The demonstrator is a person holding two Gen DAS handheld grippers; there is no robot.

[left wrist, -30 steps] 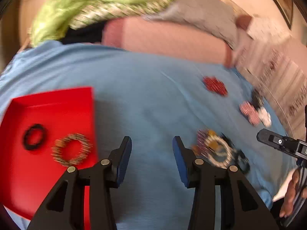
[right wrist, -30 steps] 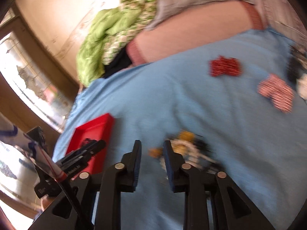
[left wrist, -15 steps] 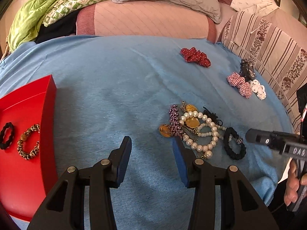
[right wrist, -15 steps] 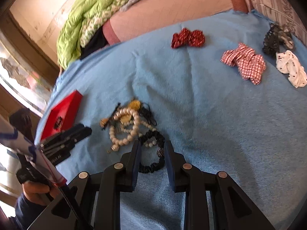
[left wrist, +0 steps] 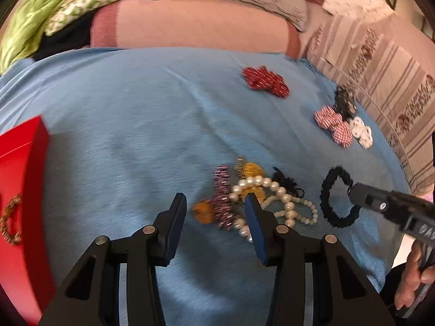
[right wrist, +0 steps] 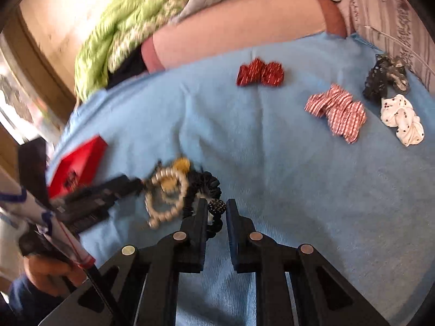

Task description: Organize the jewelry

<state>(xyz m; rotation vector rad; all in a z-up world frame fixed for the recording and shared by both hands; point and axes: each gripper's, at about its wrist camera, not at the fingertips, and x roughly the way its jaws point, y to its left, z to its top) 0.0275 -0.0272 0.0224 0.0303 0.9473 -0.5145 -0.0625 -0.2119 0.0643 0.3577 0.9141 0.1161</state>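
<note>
A pile of jewelry lies on the blue cloth: a pearl necklace (left wrist: 274,190), a pink beaded piece (left wrist: 221,193) and amber beads (left wrist: 204,210). My left gripper (left wrist: 214,212) is open, its fingers just short of the pile. A black beaded bracelet (left wrist: 335,198) lies right of the pile. My right gripper (right wrist: 216,213) straddles it, jaws narrow, the bracelet's round black bead (right wrist: 216,206) between the fingertips. A red tray (left wrist: 19,190) at the left holds a gold-brown bracelet (left wrist: 9,221).
Fabric hair ties lie further back on the cloth: a red one (left wrist: 265,81), a red-checked one (right wrist: 337,111), a black one (right wrist: 384,77) and a white dotted one (right wrist: 402,119). A pink bolster (left wrist: 195,30) and green bedding (left wrist: 49,2) lie behind.
My left gripper has swung right from the red tray to the jewelry pile. My right gripper has moved down onto the black bracelet, its fingers now on either side of the bead.
</note>
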